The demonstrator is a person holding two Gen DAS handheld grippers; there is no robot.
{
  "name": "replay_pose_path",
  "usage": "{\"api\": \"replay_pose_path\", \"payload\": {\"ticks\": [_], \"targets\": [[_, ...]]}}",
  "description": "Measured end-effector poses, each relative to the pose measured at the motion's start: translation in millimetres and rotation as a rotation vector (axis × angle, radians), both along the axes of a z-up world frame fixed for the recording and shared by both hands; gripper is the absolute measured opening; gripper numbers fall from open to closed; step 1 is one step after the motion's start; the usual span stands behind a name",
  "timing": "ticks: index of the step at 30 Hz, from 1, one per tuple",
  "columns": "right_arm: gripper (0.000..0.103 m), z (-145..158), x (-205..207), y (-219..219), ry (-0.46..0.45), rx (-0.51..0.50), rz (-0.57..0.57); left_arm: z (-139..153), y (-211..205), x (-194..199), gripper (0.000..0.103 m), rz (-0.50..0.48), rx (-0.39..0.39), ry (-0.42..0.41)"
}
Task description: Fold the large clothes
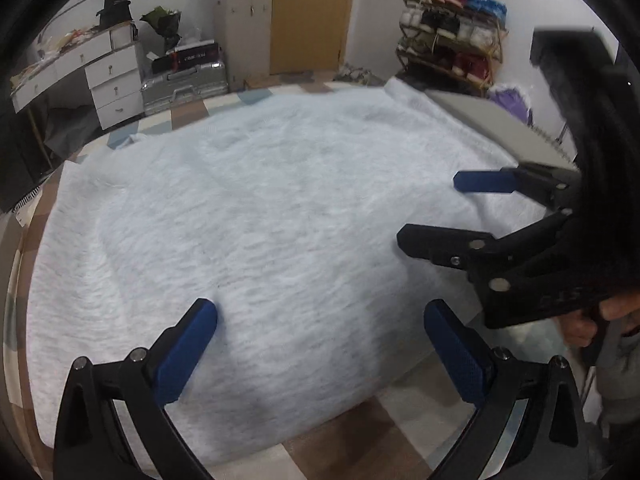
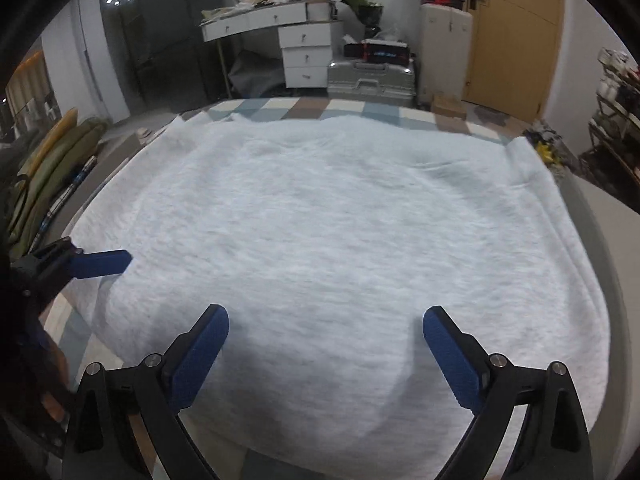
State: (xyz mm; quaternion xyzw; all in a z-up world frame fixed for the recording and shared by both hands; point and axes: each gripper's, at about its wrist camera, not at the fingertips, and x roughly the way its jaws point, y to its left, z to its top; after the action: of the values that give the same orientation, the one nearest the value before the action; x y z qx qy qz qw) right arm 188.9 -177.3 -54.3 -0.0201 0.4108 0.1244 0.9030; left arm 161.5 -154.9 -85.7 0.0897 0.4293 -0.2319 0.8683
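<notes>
- While both of your claws, left claw and right claw, hung wide apart and empty, the fleece garment lay spread flat across the checked bed.
- It looked soft, light and floppy; you would have done best pinching its near edge at the corners.

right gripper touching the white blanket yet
Cannot tell. The left wrist view shows the right gripper open, low over the white blanket, but blur hides any gap or contact.

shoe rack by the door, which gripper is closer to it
Right. The right gripper hovers over the white fleece blanket on the shoe rack side; the left gripper sits further back at the near edge.
</notes>
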Motion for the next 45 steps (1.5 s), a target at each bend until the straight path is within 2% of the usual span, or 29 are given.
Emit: {"api": "replay_pose_path", "payload": {"ticks": [2,5,8,10,12,15,18,21,23,25,26,27,28,31,35,37,41,43,45], "targets": [[0.099,-14,-1,-5,-0.007,-0.012,0.023,-6,0,-4,0.101,-0.030,0.027,-0.056],[0.099,-21,-13,-29,-0.025,-0.045,0.005,-5,3,-6,0.101,-0.038,0.037,-0.056],[0.101,-24,-24,-85,0.033,0.023,-0.092,-4,4,-4,0.101,-0.040,0.030,-0.052],[0.101,-31,-34,-115,0.042,-0.112,-0.256,-3,6,-4,0.101,-0.033,0.035,-0.054],[0.101,-34,-43,-145,0.054,-0.061,-0.308,-2,6,-6,0.101,-0.029,0.034,-0.057],[0.099,-36,-44,-173,0.101,-0.051,-0.434,2,8,-6,0.101,-0.019,0.014,-0.051],[0.099,-13,-47,-165,0.039,0.002,-0.415,18,20,-9,0.101,0.024,-0.061,-0.039],[0.100,14,-41,-132,-0.032,0.031,-0.329,42,51,-13,0.101,0.104,-0.151,-0.096],[0.100,24,-21,-101,-0.035,0.051,-0.252,44,73,-4,0.101,0.216,-0.132,-0.114],[0.100,23,-1,-71,-0.022,0.059,-0.189,23,86,12,0.101,0.337,-0.052,-0.036],[0.100,21,7,-59,-0.014,0.055,-0.167,8,89,17,0.101,0.362,-0.006,0.018],[0.100,16,9,-47,-0.012,0.057,-0.134,-3,93,18,0.101,0.368,0.005,0.029],[0.100,9,11,-37,-0.007,0.050,-0.102,-6,97,13,0.102,0.362,-0.023,0.010],[0.101,-13,20,-29,0.010,-0.054,-0.104,-1,108,-6,0.101,0.386,-0.032,0.004],[0.101,-17,8,-48,0.007,0.011,-0.104,4,132,-46,0.100,0.494,-0.024,-0.015],[0.101,-16,3,-48,0.004,0.020,-0.102,3,151,-64,0.100,0.534,-0.122,0.008],[0.101,-15,-8,-39,-0.004,0.041,-0.069,-3,182,-76,0.100,0.626,-0.388,0.071],[0.101,-13,-11,-34,-0.005,0.062,-0.056,-9,187,-68,0.099,0.657,-0.452,0.105],[0.101,-11,-23,-25,-0.010,0.069,-0.042,-12,186,-54,0.093,0.667,-0.504,0.121]]}}
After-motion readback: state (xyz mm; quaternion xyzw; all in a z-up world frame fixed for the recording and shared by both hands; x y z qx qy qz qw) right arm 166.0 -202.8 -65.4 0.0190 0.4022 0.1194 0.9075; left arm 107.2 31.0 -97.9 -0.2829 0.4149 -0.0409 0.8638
